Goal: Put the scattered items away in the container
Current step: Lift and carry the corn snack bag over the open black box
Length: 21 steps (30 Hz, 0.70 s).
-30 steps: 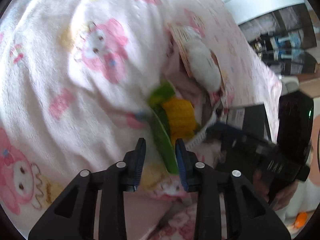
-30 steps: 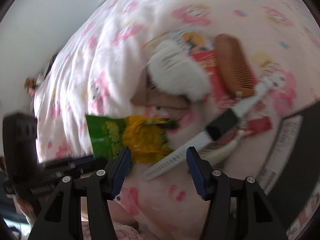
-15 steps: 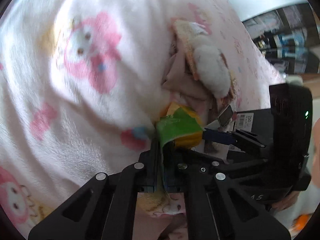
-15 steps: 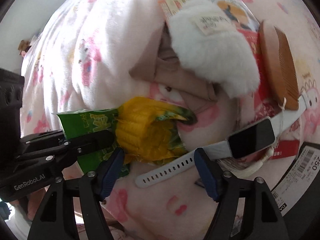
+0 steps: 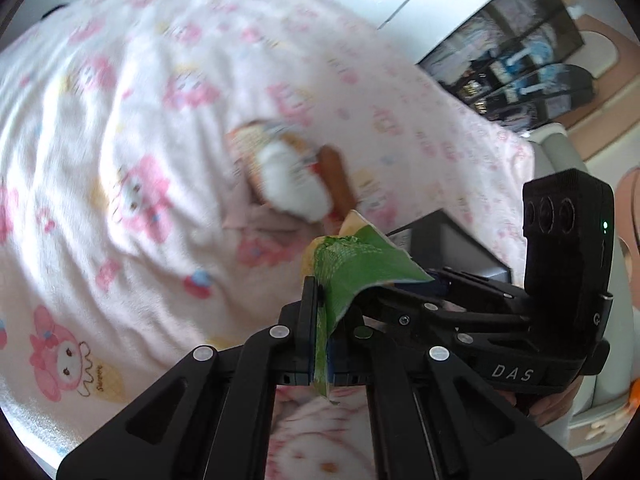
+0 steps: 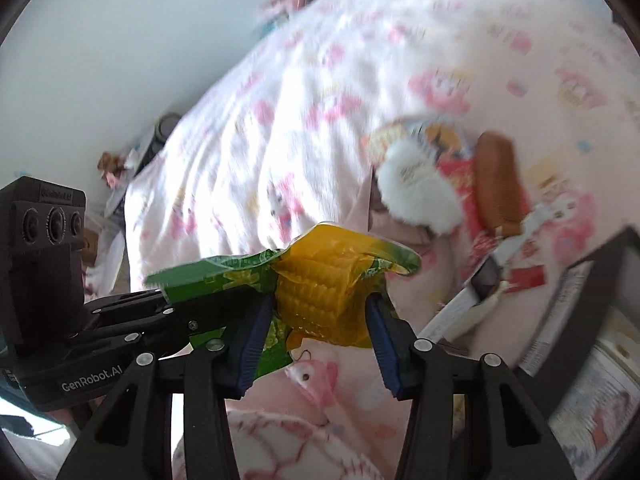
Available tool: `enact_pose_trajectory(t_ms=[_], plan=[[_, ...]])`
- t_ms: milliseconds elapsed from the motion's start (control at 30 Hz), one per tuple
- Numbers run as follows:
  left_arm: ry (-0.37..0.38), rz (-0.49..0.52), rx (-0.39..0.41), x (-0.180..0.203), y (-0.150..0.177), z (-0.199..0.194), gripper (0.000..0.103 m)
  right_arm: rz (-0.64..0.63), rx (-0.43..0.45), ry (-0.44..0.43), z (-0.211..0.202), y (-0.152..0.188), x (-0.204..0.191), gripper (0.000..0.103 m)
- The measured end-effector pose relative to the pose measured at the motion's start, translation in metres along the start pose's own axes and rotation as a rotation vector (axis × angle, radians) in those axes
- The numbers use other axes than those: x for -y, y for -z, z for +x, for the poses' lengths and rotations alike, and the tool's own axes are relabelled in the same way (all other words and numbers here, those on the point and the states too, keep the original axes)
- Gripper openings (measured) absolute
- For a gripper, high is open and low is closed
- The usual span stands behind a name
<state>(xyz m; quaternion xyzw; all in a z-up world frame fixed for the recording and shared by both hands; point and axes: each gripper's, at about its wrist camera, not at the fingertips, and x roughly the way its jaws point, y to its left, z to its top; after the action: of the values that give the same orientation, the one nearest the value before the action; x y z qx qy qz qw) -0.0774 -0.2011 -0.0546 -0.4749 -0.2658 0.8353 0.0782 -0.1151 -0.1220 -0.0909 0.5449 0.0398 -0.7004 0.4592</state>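
Note:
My left gripper (image 5: 322,344) is shut on the green edge of a corn snack packet (image 5: 352,276) and holds it above the pink blanket. In the right wrist view the same green and yellow packet (image 6: 320,284) hangs between the fingers of my right gripper (image 6: 316,344), which is open around its yellow part. The left gripper (image 6: 160,312) shows there at the left, pinching the packet's green end. A white fluffy item (image 6: 416,196), a brown wooden comb (image 6: 500,184) and a white smartwatch (image 6: 476,292) lie on the blanket. A dark container (image 6: 592,304) sits at the right.
The bed is covered by a pink cartoon-print blanket (image 5: 140,128). Red and printed packets (image 6: 456,176) lie under the fluffy item. A dark shelf unit (image 5: 528,64) stands beyond the bed. A white wall (image 6: 120,40) is on the far side.
My left gripper shut on the packet's green edge and lifted it off the blanket. Both grippers pulled back and up, so the other items now look farther away.

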Motion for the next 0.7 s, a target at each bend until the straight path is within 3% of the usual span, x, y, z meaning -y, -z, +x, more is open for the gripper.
enact_pose_trajectory(t_ms=[167,333,533,700], plan=[[0.028,0.112,0.035,0.068,-0.008,-0.006,0.001,0.053,0.138,0.007,-0.064,0.012,0.006,0.046],[0.077,0.217,-0.006,0.14,0.0,0.017,0.001,0.133,0.258,0.054,-0.131,0.046,0.037,0.046],[0.124,0.359,-0.112,0.236,0.02,0.076,0.001,0.211,0.336,0.203,-0.201,0.098,0.097,0.046],[0.16,0.412,-0.247,0.292,0.032,0.146,0.001,0.314,0.33,0.283,-0.225,0.134,0.172,0.046]])
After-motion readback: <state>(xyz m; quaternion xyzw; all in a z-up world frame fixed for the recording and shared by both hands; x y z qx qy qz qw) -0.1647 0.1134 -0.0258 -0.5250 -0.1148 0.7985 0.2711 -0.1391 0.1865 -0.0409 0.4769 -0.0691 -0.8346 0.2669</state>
